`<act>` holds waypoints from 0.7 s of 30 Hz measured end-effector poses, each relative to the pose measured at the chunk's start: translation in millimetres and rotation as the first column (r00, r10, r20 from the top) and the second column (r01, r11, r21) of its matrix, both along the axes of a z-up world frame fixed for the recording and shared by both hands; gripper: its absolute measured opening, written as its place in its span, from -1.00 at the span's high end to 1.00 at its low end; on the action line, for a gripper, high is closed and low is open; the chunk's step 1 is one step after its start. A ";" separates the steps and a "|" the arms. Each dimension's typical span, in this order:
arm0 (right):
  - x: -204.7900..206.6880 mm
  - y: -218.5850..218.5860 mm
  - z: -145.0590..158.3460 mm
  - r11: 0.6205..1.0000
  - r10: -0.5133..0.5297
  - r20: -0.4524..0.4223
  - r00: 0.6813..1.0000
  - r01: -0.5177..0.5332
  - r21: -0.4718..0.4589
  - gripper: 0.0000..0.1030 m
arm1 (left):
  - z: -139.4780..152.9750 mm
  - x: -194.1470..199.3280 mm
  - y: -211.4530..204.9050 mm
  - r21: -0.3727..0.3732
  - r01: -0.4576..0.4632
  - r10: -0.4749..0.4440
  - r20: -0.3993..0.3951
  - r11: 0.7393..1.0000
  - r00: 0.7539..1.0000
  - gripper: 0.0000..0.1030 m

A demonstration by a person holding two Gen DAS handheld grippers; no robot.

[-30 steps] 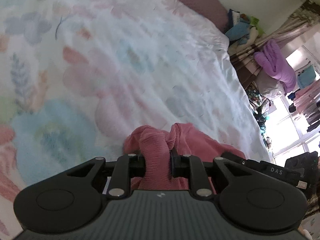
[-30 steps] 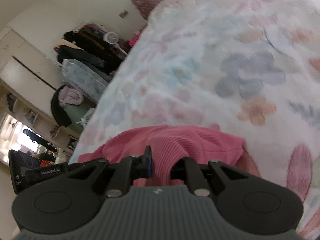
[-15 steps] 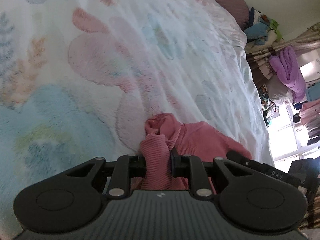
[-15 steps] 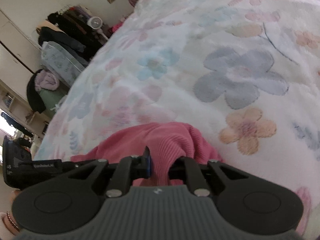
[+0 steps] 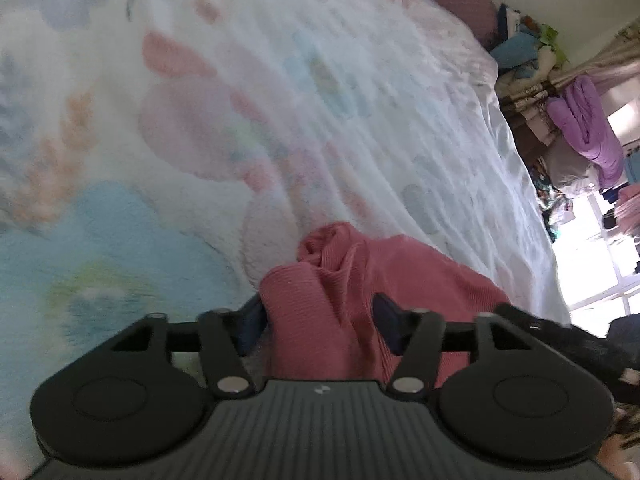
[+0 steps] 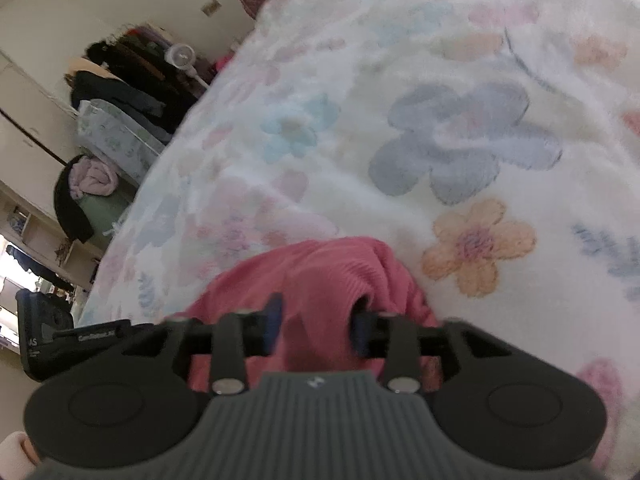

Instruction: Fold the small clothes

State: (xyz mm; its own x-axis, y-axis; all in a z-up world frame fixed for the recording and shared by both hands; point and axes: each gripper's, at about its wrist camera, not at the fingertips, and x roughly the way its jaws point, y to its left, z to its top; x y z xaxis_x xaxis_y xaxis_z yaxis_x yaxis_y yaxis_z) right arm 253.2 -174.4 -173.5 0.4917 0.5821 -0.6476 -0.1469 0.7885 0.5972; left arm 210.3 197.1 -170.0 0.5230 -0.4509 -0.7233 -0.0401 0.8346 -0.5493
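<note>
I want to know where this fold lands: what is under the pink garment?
The pink garment lies on a fluffy floral blanket covering the bed. What lies directly beneath its middle is hidden by the cloth and both grippers.

A bed (image 5: 400, 80) carries a fluffy white blanket (image 6: 400, 60) printed with pastel flowers. A bunched pink ribbed garment (image 5: 400, 272) lies on it.

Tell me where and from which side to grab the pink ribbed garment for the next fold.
Probably best to take the pink ribbed garment at the raised bunched ridges lying between each gripper's jaws, coming from above and the near side. Both grippers' jaws have just been opening; the cloth sits loose between them on the floral blanket.
</note>
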 end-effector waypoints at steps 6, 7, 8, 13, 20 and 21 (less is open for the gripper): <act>-58.3 6.8 40.4 0.972 0.039 0.166 0.985 0.002 -0.236 0.13 | 49.6 -48.3 -16.2 0.150 0.000 -0.019 0.121 0.989 0.992 -0.15; -71.2 12.8 44.7 0.960 0.067 0.196 0.978 -0.009 -0.279 0.35 | 54.8 -59.0 -24.7 0.185 0.017 -0.044 0.140 0.983 0.989 0.04; -81.5 18.9 46.8 0.952 0.098 0.214 0.972 -0.029 -0.305 0.41 | 58.4 -69.2 -34.8 0.223 0.033 -0.070 0.162 0.974 0.984 0.18; -124.4 57.6 43.6 0.895 0.245 0.274 0.930 -0.108 -0.433 0.45 | 45.2 -99.4 -64.4 0.289 0.053 -0.107 0.175 0.956 0.979 0.56; -138.1 66.0 -12.6 0.814 0.252 0.141 0.957 -0.131 -0.565 0.41 | 0.5 -100.6 -73.9 0.397 0.106 -0.146 0.071 0.912 0.987 0.63; -134.3 60.2 -24.5 0.817 0.232 0.104 0.967 -0.135 -0.560 0.28 | -2.3 -98.6 -69.8 0.388 0.103 -0.136 0.059 0.916 0.989 0.64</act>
State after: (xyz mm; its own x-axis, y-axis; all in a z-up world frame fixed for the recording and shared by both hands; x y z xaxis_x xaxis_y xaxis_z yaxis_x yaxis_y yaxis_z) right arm 118.9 -114.2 -198.0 0.5357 0.2477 -0.8072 -0.3771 0.9256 0.0338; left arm 111.7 127.3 -172.2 0.5482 -0.2114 -0.8092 0.1051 0.9773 -0.1840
